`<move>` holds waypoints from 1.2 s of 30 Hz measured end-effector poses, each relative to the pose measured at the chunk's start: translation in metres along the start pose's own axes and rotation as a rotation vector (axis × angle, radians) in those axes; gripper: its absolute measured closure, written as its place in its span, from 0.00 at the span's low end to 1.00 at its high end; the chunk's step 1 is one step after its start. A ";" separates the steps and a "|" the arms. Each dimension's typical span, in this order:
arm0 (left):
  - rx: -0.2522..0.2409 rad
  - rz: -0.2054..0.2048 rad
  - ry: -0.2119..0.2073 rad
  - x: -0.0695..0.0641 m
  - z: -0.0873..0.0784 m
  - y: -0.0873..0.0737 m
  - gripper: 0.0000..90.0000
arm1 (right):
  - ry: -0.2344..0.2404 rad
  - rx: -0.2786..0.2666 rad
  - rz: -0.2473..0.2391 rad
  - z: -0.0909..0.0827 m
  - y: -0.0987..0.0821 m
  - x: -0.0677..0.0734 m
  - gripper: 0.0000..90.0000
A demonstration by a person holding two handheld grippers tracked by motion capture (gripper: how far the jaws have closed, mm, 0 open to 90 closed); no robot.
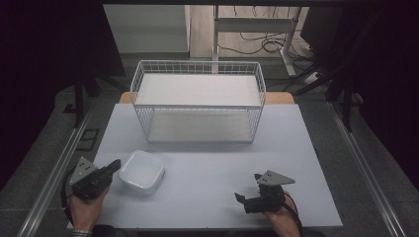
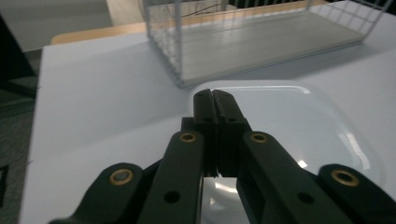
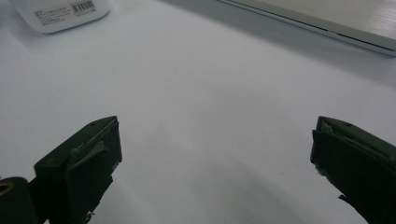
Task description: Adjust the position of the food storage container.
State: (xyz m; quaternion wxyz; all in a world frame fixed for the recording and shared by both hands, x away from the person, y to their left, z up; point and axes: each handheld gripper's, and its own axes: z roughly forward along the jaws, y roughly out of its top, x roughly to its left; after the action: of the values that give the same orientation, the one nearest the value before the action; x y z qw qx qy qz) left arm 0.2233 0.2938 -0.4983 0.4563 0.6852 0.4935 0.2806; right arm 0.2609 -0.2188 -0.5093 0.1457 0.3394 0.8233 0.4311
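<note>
A white, shallow, square container (image 1: 142, 170) with rounded corners lies on the white table (image 1: 222, 158) at the front left. My left gripper (image 1: 114, 164) sits at its left rim, held in a hand. In the left gripper view the jaws of that gripper (image 2: 215, 93) are pressed together, with nothing visible between them, and their tips hang over the container (image 2: 299, 126). My right gripper (image 1: 248, 186) rests near the front right of the table. Its jaws (image 3: 215, 140) stand wide apart over bare tabletop. A barcode label shows on the container (image 3: 60, 11) far off.
A white wire basket (image 1: 197, 101) with a pale board floor stands at the back middle of the table. In the left gripper view this basket (image 2: 261, 42) lies just beyond the container. Metal rails run along both sides of the table.
</note>
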 end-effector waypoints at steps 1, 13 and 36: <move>0.011 -0.019 0.030 0.008 0.000 -0.003 1.00 | 0.001 0.000 0.001 0.000 0.000 0.000 0.02; 0.191 -0.028 0.048 0.016 0.026 -0.013 1.00 | 0.008 0.001 0.006 0.001 0.000 0.000 0.02; 0.256 0.052 -0.097 -0.030 0.045 -0.005 1.00 | 0.020 0.026 -0.003 0.004 0.000 0.002 0.03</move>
State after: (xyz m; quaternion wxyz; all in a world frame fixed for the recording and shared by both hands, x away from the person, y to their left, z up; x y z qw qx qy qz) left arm 0.2480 0.2509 -0.5204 0.3810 0.7632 0.4846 0.1936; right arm 0.2619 -0.2154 -0.5111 0.1338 0.3358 0.8306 0.4236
